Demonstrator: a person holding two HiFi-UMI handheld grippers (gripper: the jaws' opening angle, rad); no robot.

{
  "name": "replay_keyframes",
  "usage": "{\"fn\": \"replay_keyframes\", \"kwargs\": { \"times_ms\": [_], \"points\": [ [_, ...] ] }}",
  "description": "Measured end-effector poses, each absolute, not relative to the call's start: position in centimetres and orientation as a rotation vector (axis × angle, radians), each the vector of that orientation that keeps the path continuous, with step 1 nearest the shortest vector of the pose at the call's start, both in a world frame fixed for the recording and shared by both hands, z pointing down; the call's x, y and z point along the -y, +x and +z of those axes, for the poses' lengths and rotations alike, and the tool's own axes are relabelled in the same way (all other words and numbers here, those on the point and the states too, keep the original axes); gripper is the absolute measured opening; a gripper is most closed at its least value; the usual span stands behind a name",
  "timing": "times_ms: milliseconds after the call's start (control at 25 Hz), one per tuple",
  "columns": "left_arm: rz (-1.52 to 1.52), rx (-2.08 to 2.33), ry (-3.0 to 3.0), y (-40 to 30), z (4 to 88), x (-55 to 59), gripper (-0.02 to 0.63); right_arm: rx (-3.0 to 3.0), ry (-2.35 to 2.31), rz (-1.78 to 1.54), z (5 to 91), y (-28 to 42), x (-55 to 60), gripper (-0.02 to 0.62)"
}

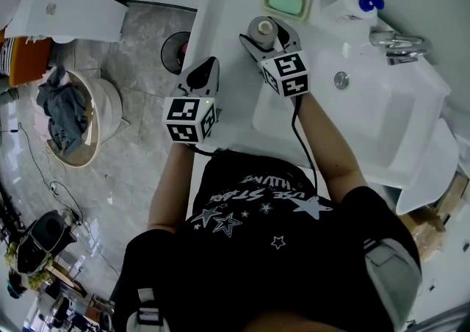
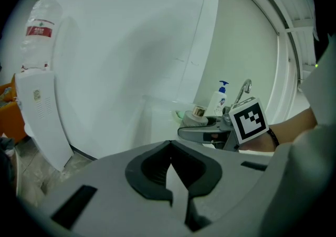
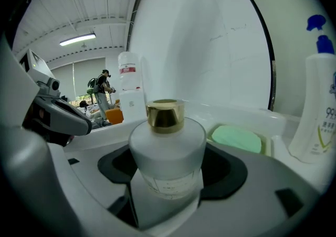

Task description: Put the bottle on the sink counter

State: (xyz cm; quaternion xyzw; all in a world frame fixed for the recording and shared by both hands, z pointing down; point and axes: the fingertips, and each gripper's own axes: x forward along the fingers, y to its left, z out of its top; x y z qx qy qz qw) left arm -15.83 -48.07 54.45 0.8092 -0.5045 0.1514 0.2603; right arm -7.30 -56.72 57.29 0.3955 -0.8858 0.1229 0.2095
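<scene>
left gripper (image 1: 206,72): clenched on nothing, jaws (image 2: 170,170) pressed together; held at centre-left of the head view, over the left edge of the sink counter (image 1: 229,103).
right gripper (image 1: 266,37): clamped on the bottle (image 1: 261,29), one jaw on either side of its body, at upper centre.
bottle (image 3: 167,144): frosted white with a gold cap, held upright above the counter's back-left part; whether its base touches cannot be told.
open room: a bare white strip is left between the counter's left edge and the rim of the basin (image 1: 382,106).
soap dish (image 1: 285,1): set just beyond the bottle, apart from it.
pump bottle (image 1: 358,6), faucet (image 1: 396,45): seen upper right, well apart from the bottle.
</scene>
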Motion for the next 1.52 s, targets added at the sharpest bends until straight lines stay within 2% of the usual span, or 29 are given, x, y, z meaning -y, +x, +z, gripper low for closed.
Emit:
{"fn": "replay_keyframes", "kwargs": {
  "times_ms": [640, 1400, 1480, 1520],
  "points": [
    [0.401, 1.418, 2.209, -14.7, 51.6, 44.7, 0.008, 2.423, 1.117, 0.489, 56.6, -4.3, 53.1, 0.324],
    [0.330, 1.430, 2.294, -8.9, 46.6, 34.7, 0.007, 2.468, 1.324, 0.547, 49.8, 6.2, 41.2, 0.321],
    [0.321, 1.431, 2.310, -8.0, 45.8, 33.6, 0.008, 2.461, 1.376, 0.549, 48.8, 7.7, 40.0, 0.291],
    [0.317, 1.430, 2.320, -7.5, 45.4, 32.9, 0.008, 2.451, 1.412, 0.547, 48.4, 8.7, 39.2, 0.198]
  ]
}}
